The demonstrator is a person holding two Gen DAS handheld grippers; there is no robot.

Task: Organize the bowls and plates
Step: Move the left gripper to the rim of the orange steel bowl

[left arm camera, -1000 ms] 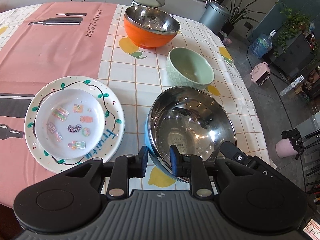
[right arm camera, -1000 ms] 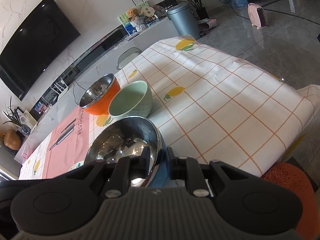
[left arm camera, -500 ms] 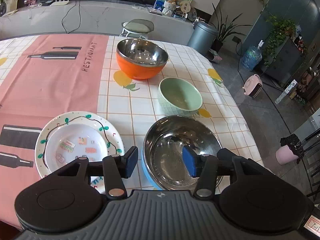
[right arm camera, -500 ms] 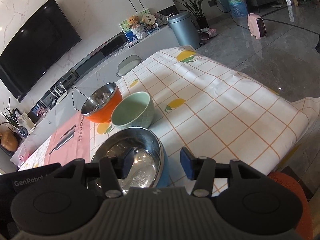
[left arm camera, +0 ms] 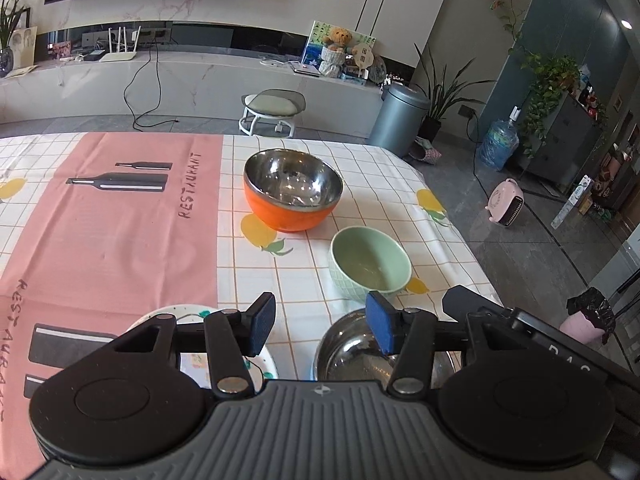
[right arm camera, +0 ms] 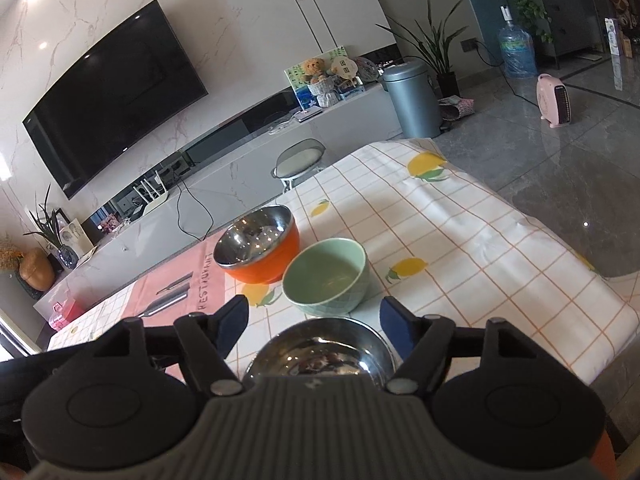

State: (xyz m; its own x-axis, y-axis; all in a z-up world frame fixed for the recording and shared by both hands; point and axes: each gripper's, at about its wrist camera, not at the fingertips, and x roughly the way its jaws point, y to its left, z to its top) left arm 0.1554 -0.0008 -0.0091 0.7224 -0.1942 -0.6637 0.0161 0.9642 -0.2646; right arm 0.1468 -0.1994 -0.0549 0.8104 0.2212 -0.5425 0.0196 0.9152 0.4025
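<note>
I hold both grippers clear above the table w/ the steel bowl (right arm camera: 320,350) set down just below them, left gripper (left arm camera: 320,326) spread w/ nothing between its pads and right gripper (right arm camera: 314,322) just widened, also empty, while green bowl (left arm camera: 370,264) and orange bowl (left arm camera: 292,190) ahead are still unstacked, and plates (left arm camera: 224,344) sit nested below-left.

Three upright bowls (left arm camera: 370,264), painted plate (left arm camera: 192,316)

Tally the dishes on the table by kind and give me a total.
Bowls: 3 – orange bowl, green bowl, steel bowl.
Plates: 1 seen – white plate, mostly hidden behind the gripper.
Total: 4
</note>
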